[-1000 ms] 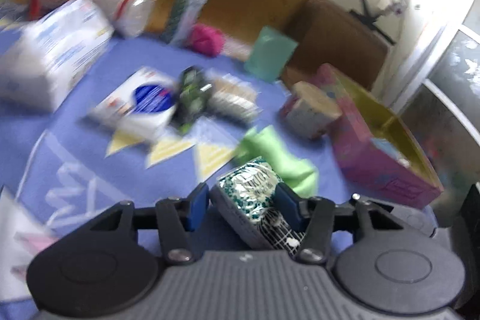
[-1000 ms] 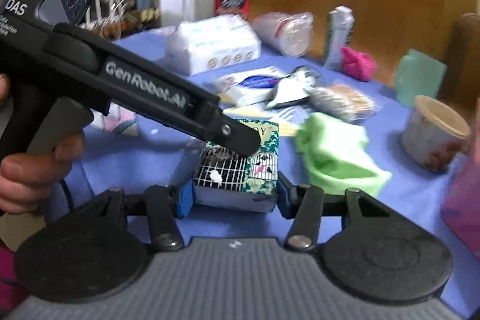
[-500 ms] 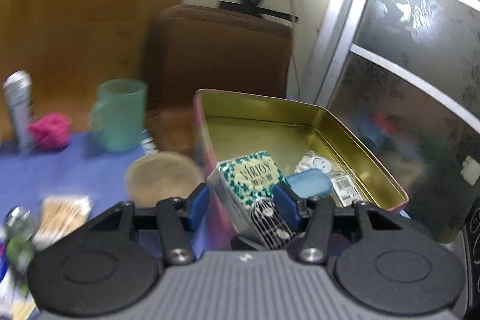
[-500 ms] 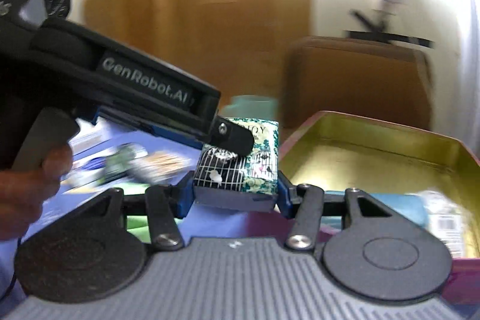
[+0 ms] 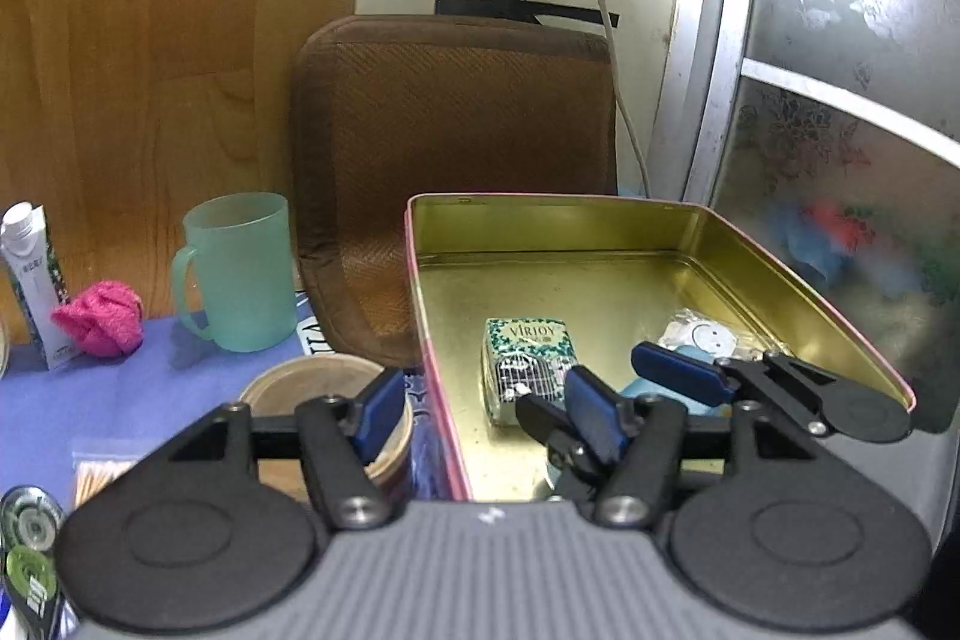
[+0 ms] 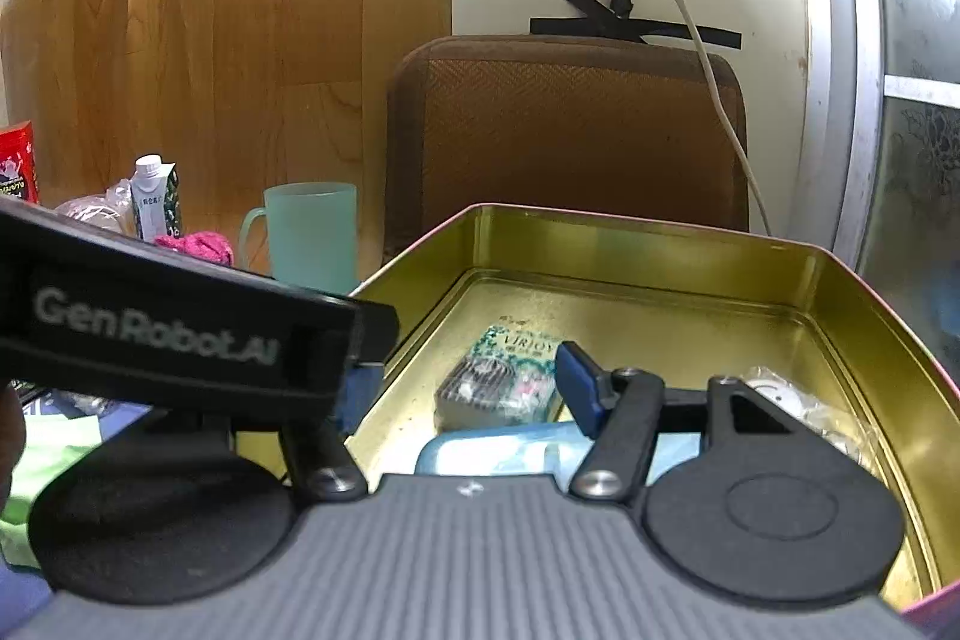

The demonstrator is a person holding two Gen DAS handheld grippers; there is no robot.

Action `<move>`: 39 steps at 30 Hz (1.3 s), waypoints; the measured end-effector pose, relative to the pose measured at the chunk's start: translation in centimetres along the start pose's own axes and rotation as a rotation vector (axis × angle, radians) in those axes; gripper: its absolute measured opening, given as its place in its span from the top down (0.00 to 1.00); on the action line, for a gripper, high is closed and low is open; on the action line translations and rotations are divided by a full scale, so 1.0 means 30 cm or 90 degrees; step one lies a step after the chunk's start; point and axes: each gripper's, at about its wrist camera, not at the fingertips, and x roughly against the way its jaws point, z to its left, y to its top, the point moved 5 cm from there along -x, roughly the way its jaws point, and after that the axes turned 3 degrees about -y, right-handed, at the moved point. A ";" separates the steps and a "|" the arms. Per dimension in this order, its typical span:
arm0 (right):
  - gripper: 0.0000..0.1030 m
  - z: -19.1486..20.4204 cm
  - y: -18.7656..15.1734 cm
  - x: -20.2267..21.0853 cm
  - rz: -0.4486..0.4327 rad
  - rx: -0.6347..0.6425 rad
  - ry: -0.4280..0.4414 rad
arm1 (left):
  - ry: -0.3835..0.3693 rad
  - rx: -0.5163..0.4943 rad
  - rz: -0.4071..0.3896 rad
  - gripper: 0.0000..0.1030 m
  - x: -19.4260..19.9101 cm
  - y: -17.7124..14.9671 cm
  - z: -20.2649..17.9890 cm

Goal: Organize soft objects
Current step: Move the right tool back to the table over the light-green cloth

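While both grippers hover at the near edge of the tin box [image 5: 690, 226], the tissue pack [image 5: 528, 364] lies flat on the tin's gold floor, free of either tool. Label side up, green-and-white print with a birdcage motif; it sits toward the left wall of the tin.

Left gripper [image 5: 486, 415]: jaws opening, nothing between the blue pads. Its left finger hangs over a round paper-lidded tub [image 5: 312, 394] outside the tin; its right finger is inside the tin's outline, just in front of the pack. No pad contact with the pack.

Right gripper [image 6: 462, 400]: jaws opening, likewise not clamped on anything. In the right wrist view the pack shows beyond the gap between the fingers, lying on the tin floor. The left tool's black body crosses the left part of this view and hides the right gripper's left finger.

Also in the tin: a pale blue pouch [image 6: 498, 451] just in front of the pack, and a clear-wrapped white item [image 5: 702, 337] toward the right wall.

Outside the tin, on the blue cloth [image 5: 90, 400]: a mint green mug [image 5: 240, 274], a pink fluffy ball [image 5: 99, 319], a small carton [image 5: 30, 274]. A green cloth [image 6: 36, 460] shows at the lower left of the right wrist view.
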 end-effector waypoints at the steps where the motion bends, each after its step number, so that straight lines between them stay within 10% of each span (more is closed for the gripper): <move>1: 0.36 0.000 0.002 0.002 -0.001 -0.003 0.004 | -0.002 0.007 -0.002 0.41 0.010 0.003 0.006; 10: 0.36 0.076 0.045 0.059 -0.027 -0.001 0.039 | 0.005 0.081 -0.038 0.39 0.185 -0.052 0.160; 24: 0.36 0.460 -0.008 0.087 0.025 0.095 0.214 | 0.170 0.247 -0.015 0.39 0.431 -0.349 0.650; 34: 0.34 0.583 -0.126 0.044 0.163 0.116 0.272 | 0.144 0.220 -0.022 0.37 0.445 -0.412 0.624; 39: 0.33 0.593 -0.154 0.064 0.146 0.119 0.264 | 0.184 0.164 -0.020 0.35 0.417 -0.436 0.579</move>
